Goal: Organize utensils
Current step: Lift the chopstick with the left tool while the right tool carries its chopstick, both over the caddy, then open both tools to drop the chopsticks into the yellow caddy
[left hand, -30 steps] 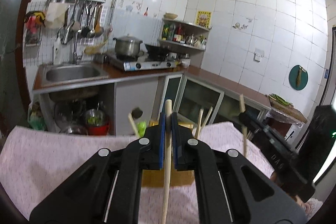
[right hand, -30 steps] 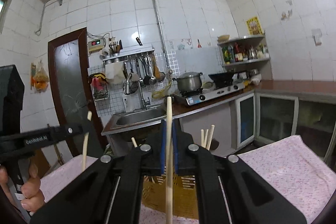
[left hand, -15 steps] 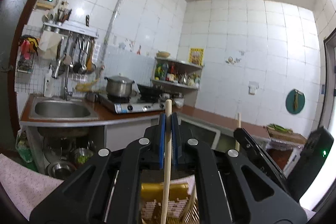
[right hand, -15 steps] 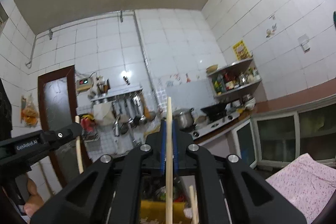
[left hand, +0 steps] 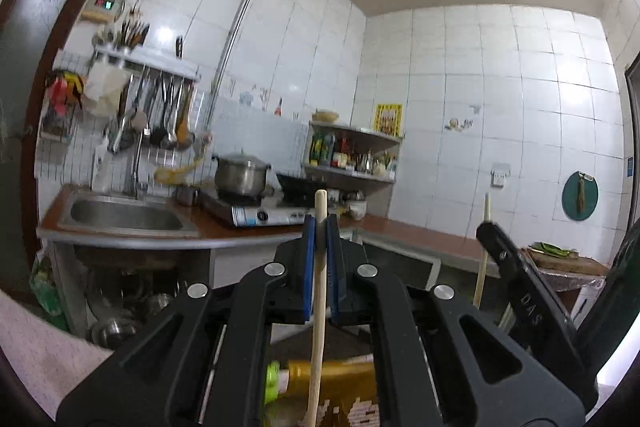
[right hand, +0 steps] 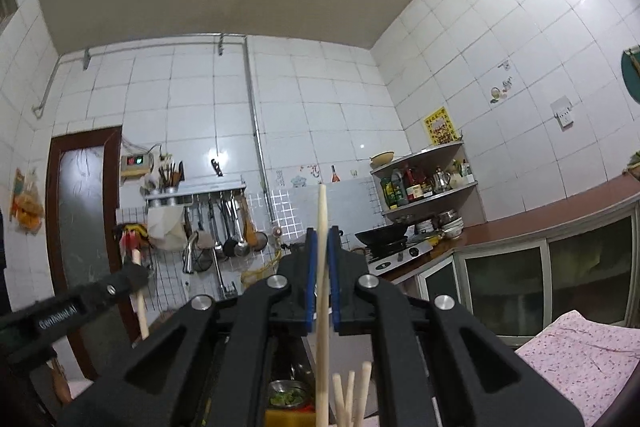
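Observation:
My left gripper (left hand: 320,231) is shut on a pale wooden chopstick (left hand: 318,307) that stands upright between the blue pads. Below it is the yellow utensil basket (left hand: 340,395). My right gripper (right hand: 322,239) holds a second upright chopstick (right hand: 322,287); a small gap shows between its pads and the stick. Several chopstick tips (right hand: 352,399) stand in the basket (right hand: 288,417) below it. The right gripper with its chopstick shows at the right of the left wrist view (left hand: 486,227). The left gripper shows at the left of the right wrist view (right hand: 134,273).
A table with a pink flowered cloth (right hand: 580,359) lies under the grippers, also in the left wrist view (left hand: 48,355). Behind are a sink (left hand: 124,215), a pot on a stove (left hand: 240,179), a corner shelf with bottles (left hand: 352,155) and hanging ladles (right hand: 224,227).
Both grippers have tilted upward and lowered toward the basket; the table has dropped from view. The right gripper's pads have eased slightly apart around its chopstick.

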The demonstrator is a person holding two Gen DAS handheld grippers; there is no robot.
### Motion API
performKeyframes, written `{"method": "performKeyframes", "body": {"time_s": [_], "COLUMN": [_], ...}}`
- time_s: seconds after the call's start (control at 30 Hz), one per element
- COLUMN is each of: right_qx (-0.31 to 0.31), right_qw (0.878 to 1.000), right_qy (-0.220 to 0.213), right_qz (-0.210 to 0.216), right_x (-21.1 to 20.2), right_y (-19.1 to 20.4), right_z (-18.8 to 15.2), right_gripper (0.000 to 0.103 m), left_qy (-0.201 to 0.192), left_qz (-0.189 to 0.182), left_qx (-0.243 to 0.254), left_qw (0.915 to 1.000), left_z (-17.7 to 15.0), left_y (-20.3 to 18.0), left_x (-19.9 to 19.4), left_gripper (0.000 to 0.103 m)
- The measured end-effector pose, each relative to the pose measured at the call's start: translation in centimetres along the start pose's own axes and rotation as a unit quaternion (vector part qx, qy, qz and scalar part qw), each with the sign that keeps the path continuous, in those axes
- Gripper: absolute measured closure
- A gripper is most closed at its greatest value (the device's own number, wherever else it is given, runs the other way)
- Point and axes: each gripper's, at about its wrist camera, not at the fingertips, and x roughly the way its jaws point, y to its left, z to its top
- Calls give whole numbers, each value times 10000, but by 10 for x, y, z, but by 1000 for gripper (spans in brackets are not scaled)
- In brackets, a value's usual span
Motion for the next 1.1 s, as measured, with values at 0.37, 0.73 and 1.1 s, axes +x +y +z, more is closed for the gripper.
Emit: {"method": "performKeyframes", "body": {"time_s": [0.37, 0.73, 1.1], "right_qx": [-278, -549, -786], "right_qw": [9974, 9838, 9614], "right_qy": [621, 1663, 2635], "right_qz": [247, 381, -124], "right_x": [-13, -24, -83], "right_y": [-10, -16, -22], "right_z": [-36, -45, -32], "right_gripper": [97, 96, 46], "left_qy": [379, 1080, 2283], "left_qz": [73, 169, 809], "left_qx": [35, -210, -357], "left_qw": [9992, 9938, 9696], "left_z": [-42, -44, -53], "left_y": [12, 24, 49], "left_x": [-13, -18, -85], "left_gripper": [98, 86, 17]}}
